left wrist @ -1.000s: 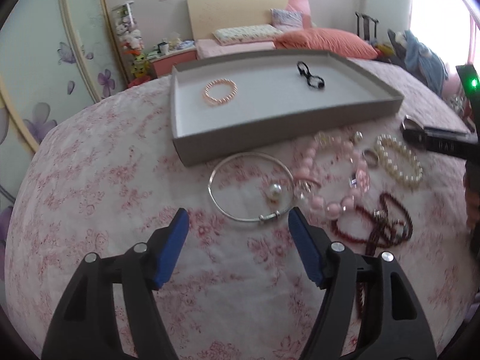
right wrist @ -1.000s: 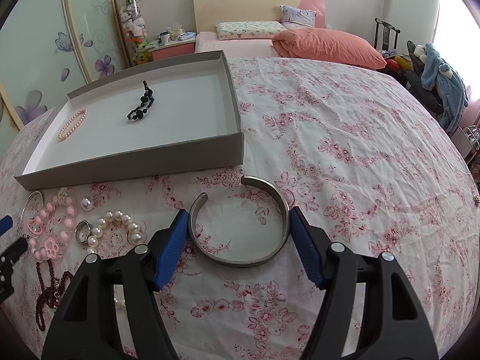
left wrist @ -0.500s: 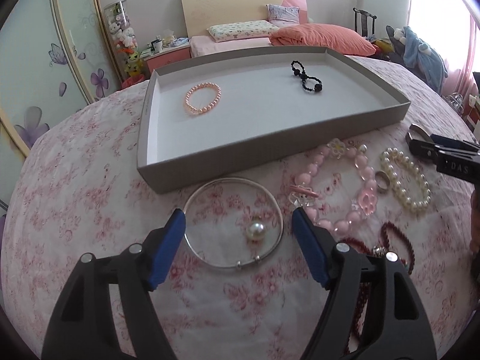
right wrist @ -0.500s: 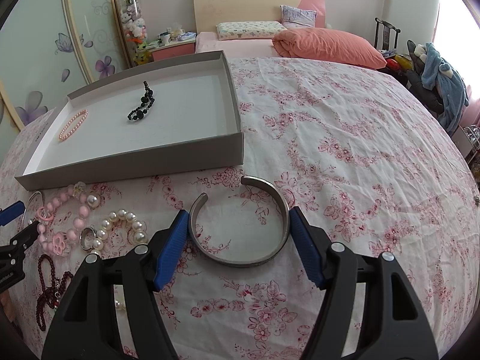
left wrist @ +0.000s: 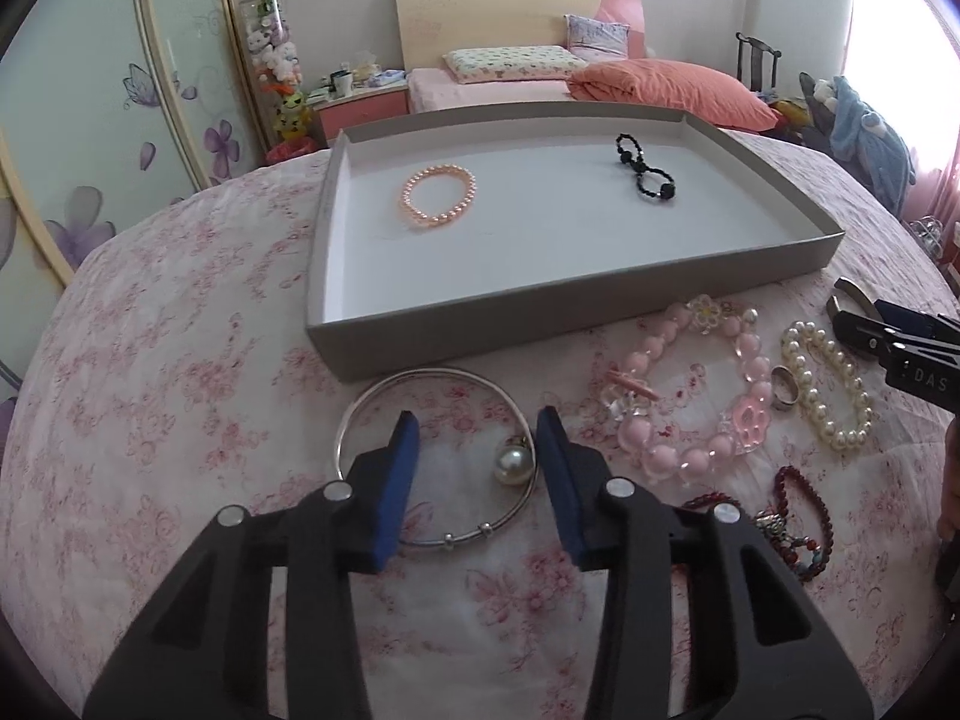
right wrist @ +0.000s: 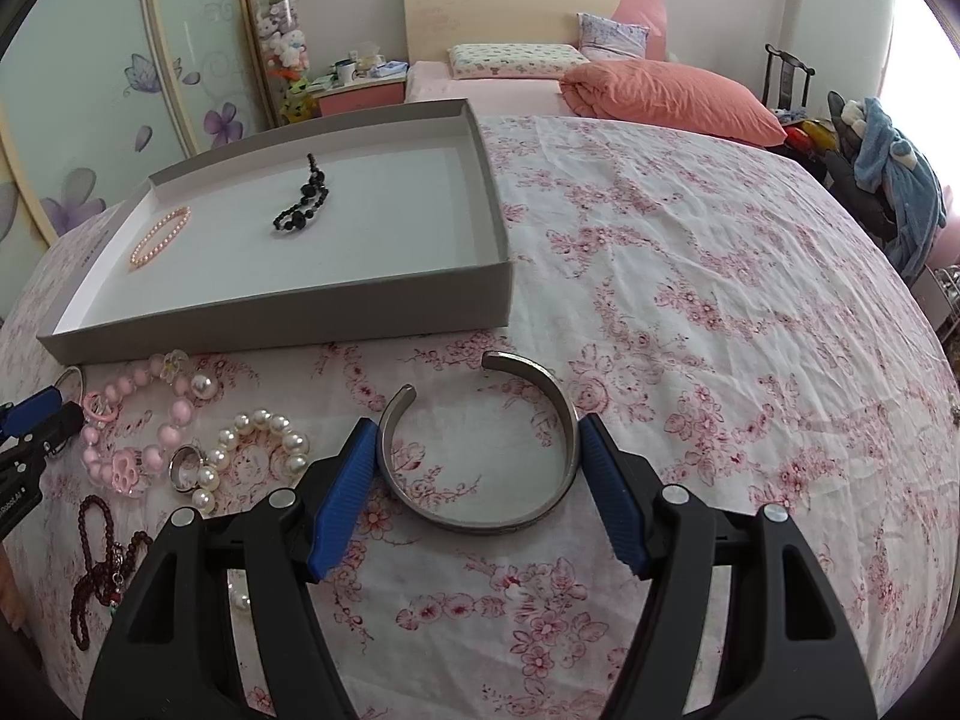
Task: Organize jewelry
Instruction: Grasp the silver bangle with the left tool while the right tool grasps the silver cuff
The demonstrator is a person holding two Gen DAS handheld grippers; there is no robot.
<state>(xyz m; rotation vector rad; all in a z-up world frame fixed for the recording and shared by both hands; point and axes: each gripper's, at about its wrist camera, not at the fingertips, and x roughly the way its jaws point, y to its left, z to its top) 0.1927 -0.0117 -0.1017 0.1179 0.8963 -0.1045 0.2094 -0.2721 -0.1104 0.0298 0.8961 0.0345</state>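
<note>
A floral cloth covers the tabletop and carries everything. On it, toward the back, lies a shallow grey tray, holding a peach bead bracelet on its left and a black bead bracelet on its right, well apart from each other.

The right gripper has its jaws around a flat silver cuff that lies on the cloth just in front of the tray's near right corner; the blue pads sit against the cuff's two outer sides, and it looks clamped, though from this angle I cannot be sure how firmly.

The left gripper is closing its jaws over a thin silver bangle just in front of the tray's near wall. Its pads stand inside the ring's outline, and a pearl resting within the bangle lies between them, close to the right pad but not pressed by either.

To the right of the bangle lie a pink chunky bead bracelet, then a white pearl bracelet with a small silver ring touching its inner side, and nearer the camera a tangle of dark red beads.
</note>
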